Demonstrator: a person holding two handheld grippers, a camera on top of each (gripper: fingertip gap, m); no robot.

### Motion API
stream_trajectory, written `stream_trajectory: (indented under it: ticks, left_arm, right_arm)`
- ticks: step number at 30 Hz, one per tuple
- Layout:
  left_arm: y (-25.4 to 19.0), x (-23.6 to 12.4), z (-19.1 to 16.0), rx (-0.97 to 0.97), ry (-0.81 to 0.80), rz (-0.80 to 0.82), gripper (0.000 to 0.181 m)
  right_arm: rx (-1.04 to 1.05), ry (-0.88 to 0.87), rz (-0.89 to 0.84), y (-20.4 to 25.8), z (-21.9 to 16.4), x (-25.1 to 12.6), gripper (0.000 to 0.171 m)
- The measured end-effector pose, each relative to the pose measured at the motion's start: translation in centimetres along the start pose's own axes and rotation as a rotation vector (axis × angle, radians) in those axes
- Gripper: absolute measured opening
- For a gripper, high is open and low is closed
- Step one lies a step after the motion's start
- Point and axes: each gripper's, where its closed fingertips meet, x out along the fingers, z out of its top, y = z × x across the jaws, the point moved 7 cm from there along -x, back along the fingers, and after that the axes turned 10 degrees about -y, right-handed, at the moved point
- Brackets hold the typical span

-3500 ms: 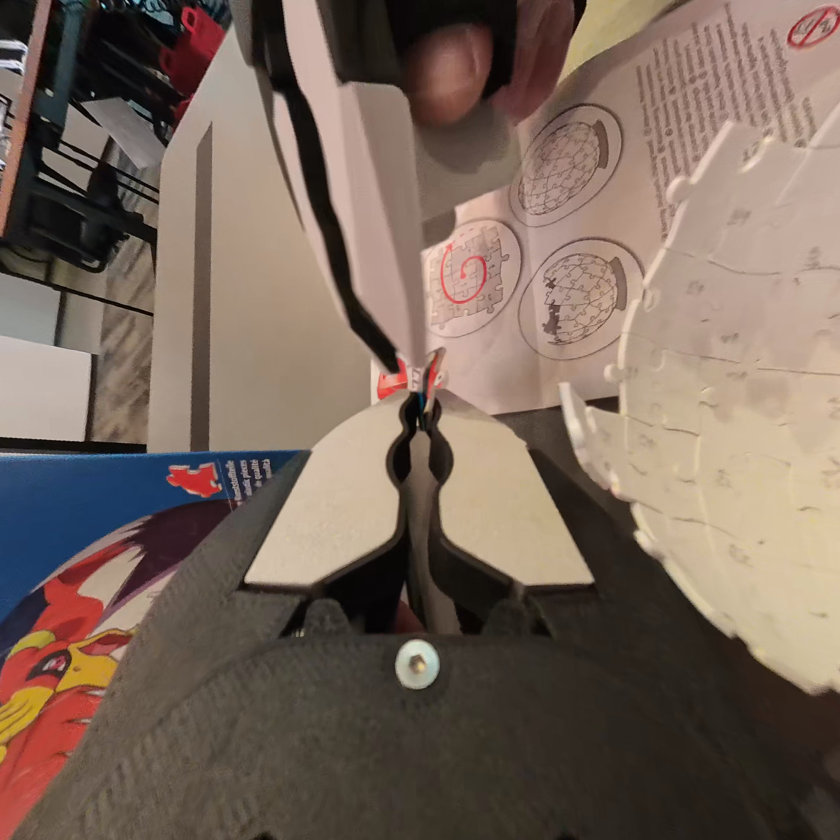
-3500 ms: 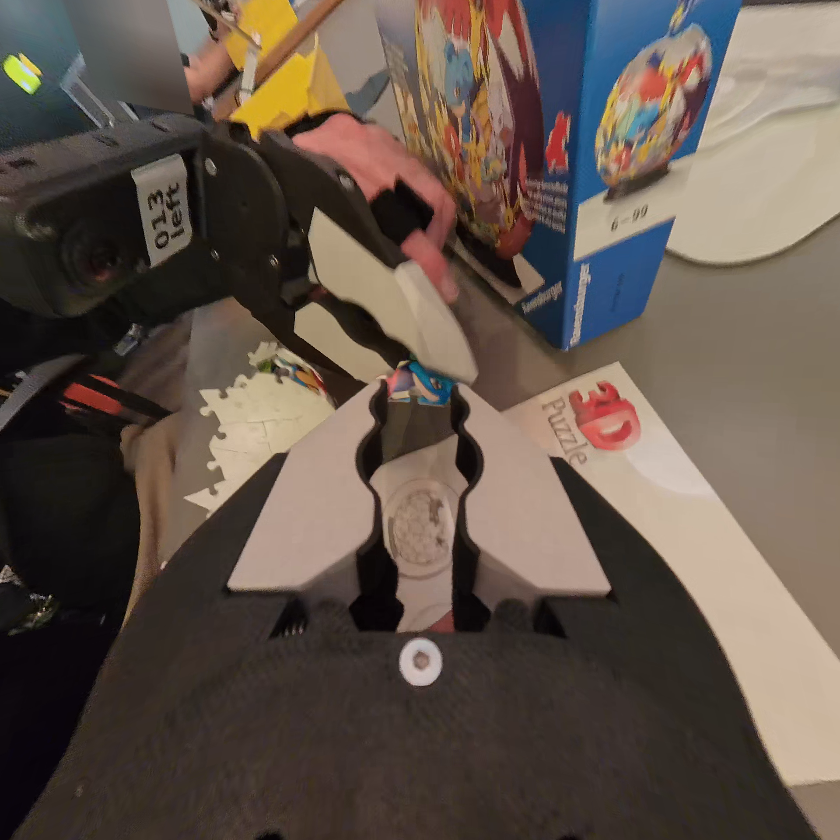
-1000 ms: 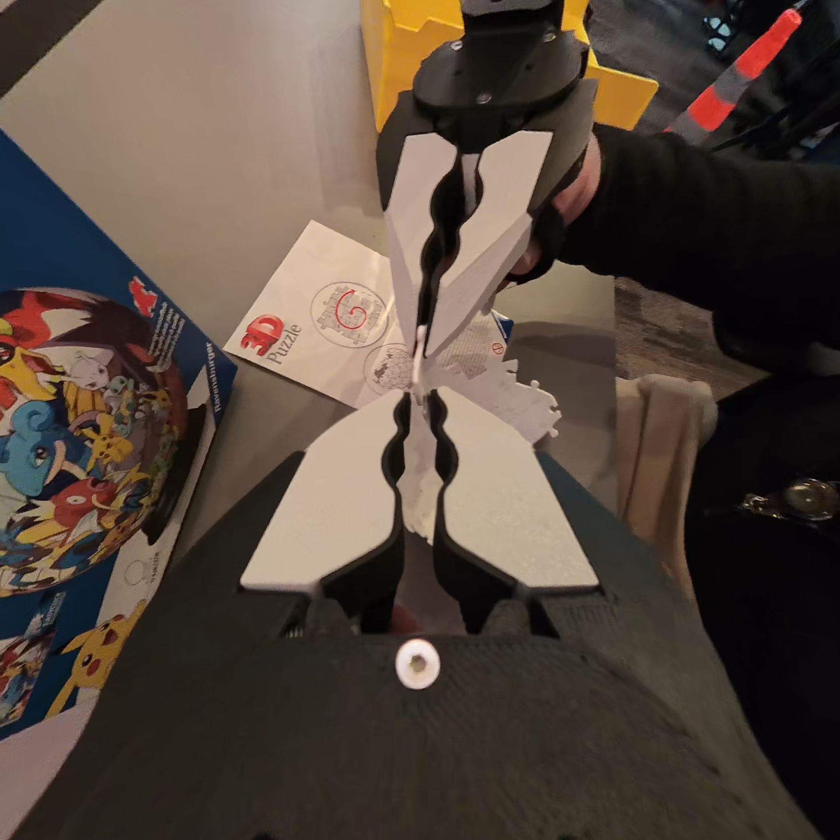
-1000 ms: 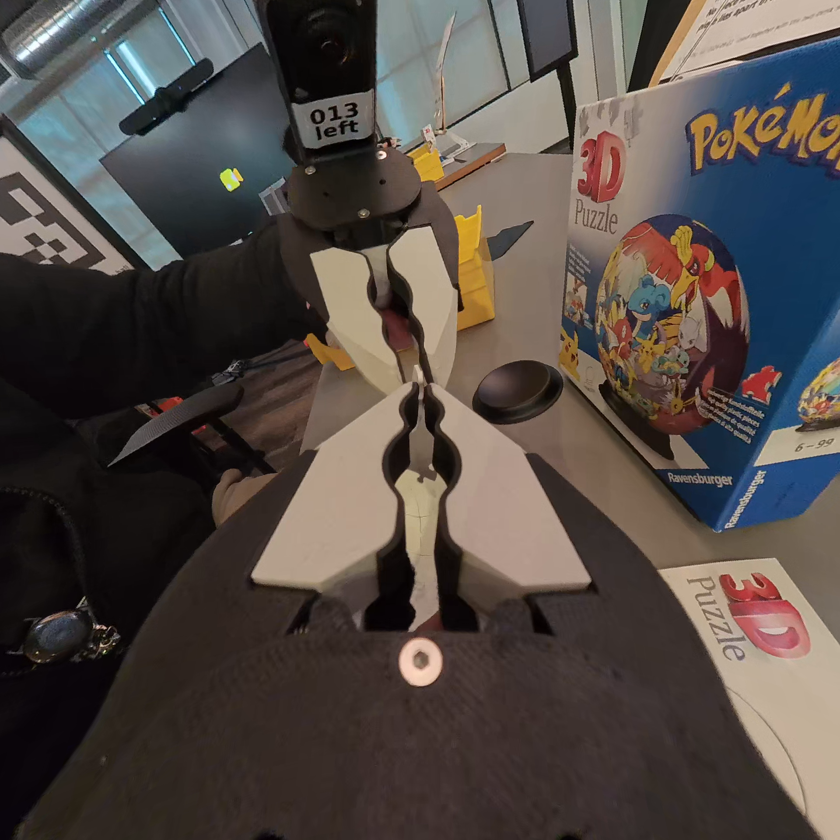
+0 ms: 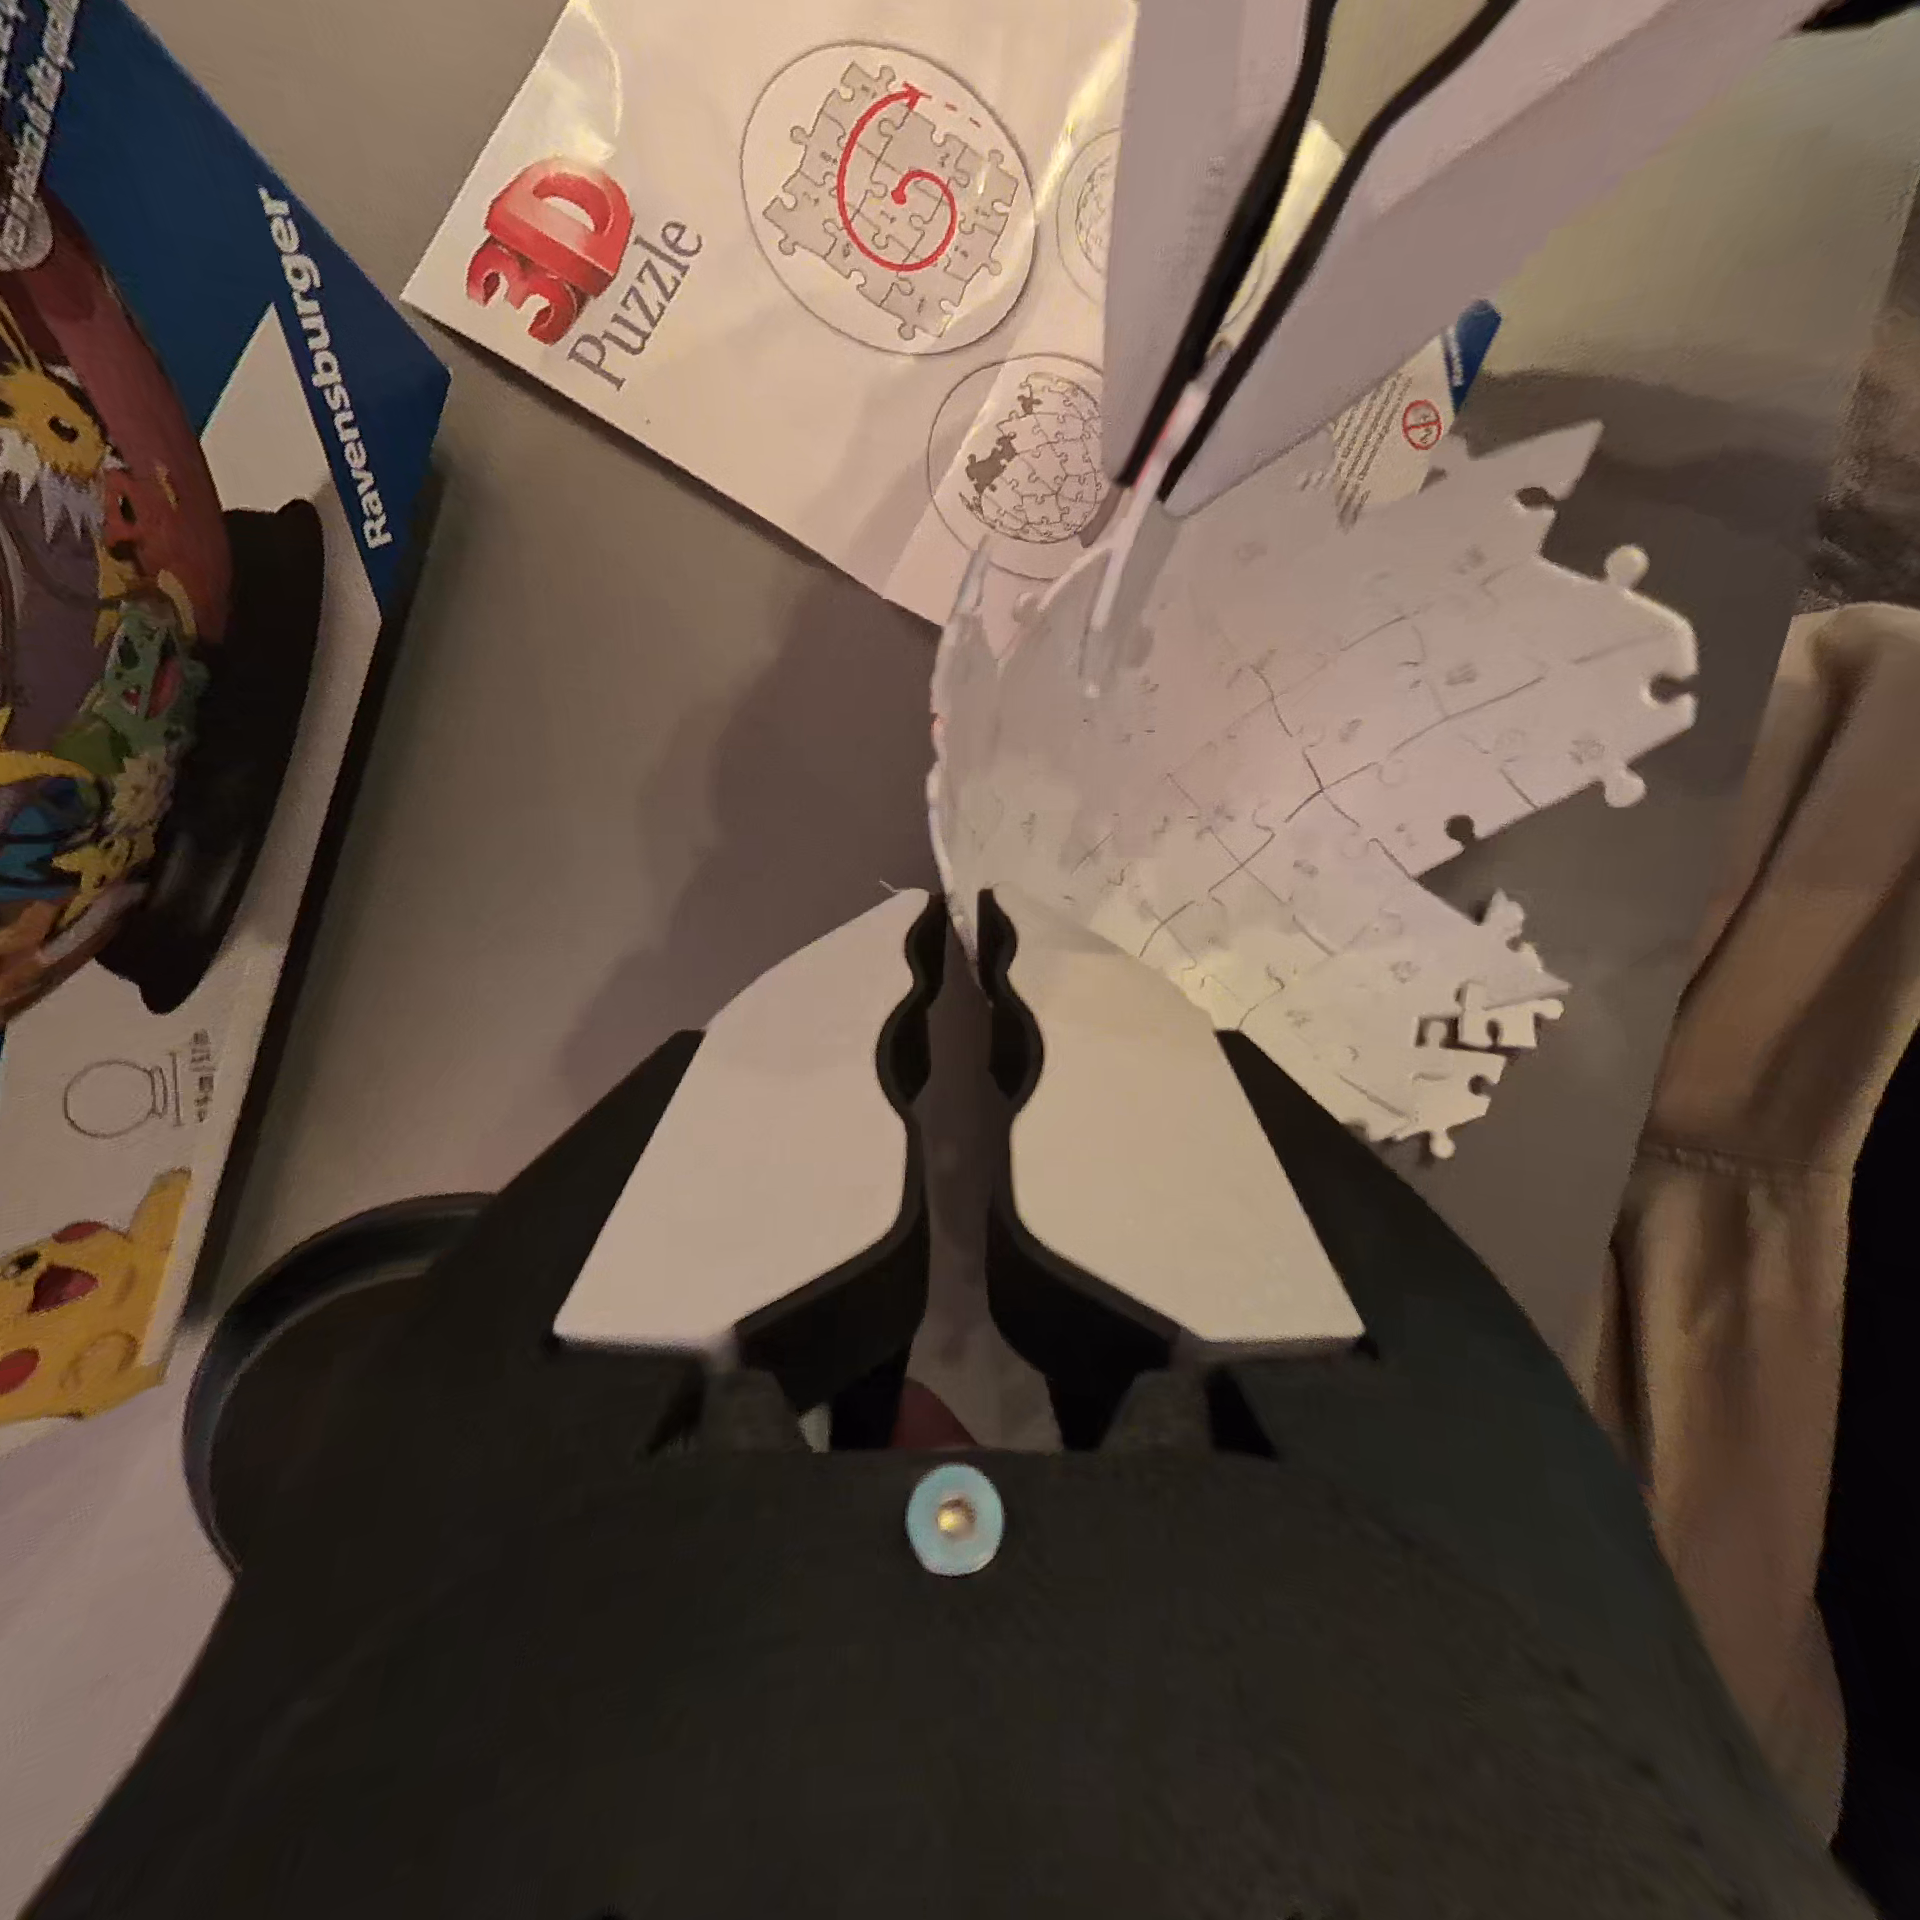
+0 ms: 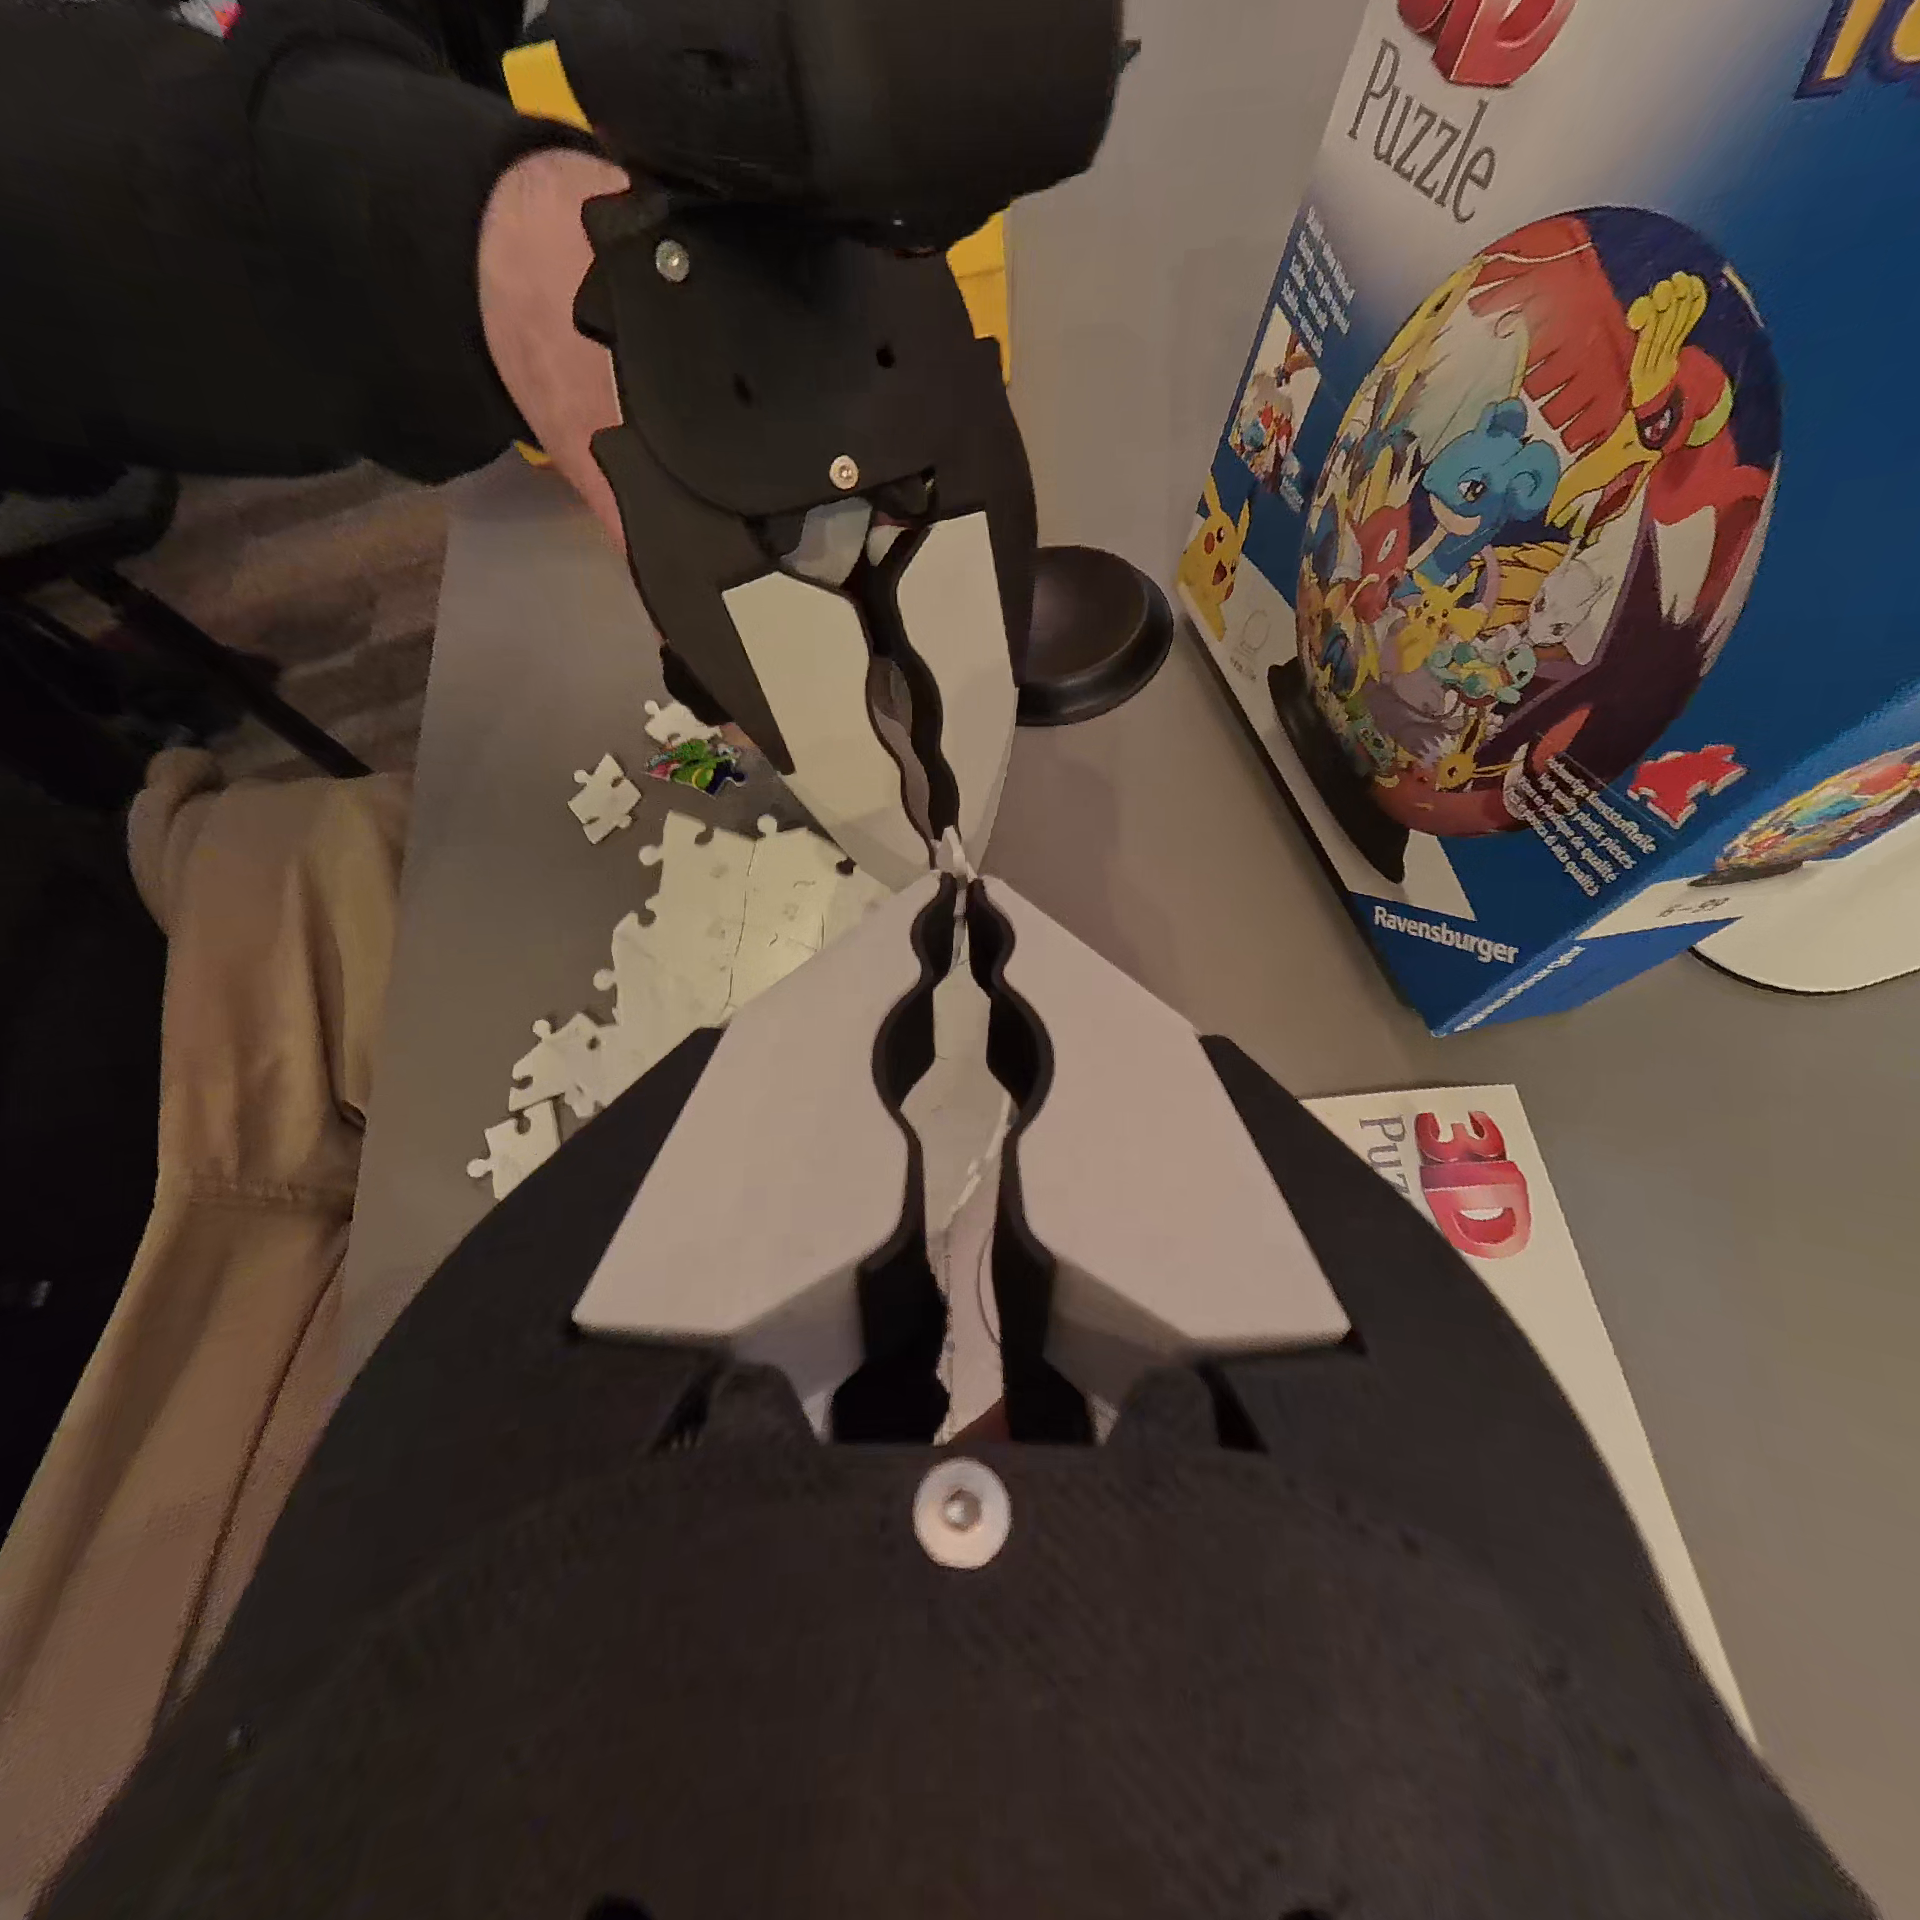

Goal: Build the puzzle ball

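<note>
We see the partly built puzzle ball (image 5: 1299, 769), a curved white shell of joined pieces with its blank inner side toward us, held just above the grey table (image 5: 644, 707) between the two grippers. Our left gripper (image 5: 961, 904) pinches the shell's near rim, its jaws nearly together on the thin edge. Our right gripper (image 5: 1148, 488) reaches in from the top of the left wrist view and clamps a thin white piece (image 5: 1117, 566) at the shell's far rim; whether that piece is already locked into the shell we cannot tell. In the right wrist view the two sets of tips meet almost nose to nose, the right gripper (image 6: 956, 899) below and the left gripper (image 6: 951, 831) above, with white plastic caught between them. A hand (image 6: 540, 312) in a black sleeve holds the left gripper.

The shell's jagged tabbed edge (image 6: 717, 925) spreads out to the left, near two loose pieces (image 6: 603, 795), one white and one coloured (image 6: 696, 764). An instruction sheet (image 5: 790, 260) lies flat under and beyond the shell. The blue puzzle box (image 6: 1579, 582) stands farther off, with a black round stand (image 6: 1091, 634) beside it. A beige cloth (image 6: 239, 987) hangs at the table's edge.
</note>
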Motion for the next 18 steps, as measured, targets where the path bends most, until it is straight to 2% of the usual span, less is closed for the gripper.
stream_trajectory:
  ticks: [8,18]
  left_arm:
    - [0.8,0.8,2.1,0.065,0.122,-0.063,0.002]
    - [1.6,1.9,3.6,0.098,0.24,-0.144,0.002]
  right_arm:
    - [-0.153,0.202,-0.061,0.0,0.7,0.4,0.0]
    - [-0.257,0.54,-0.101,-0.3,0.7,1.5,0.0]
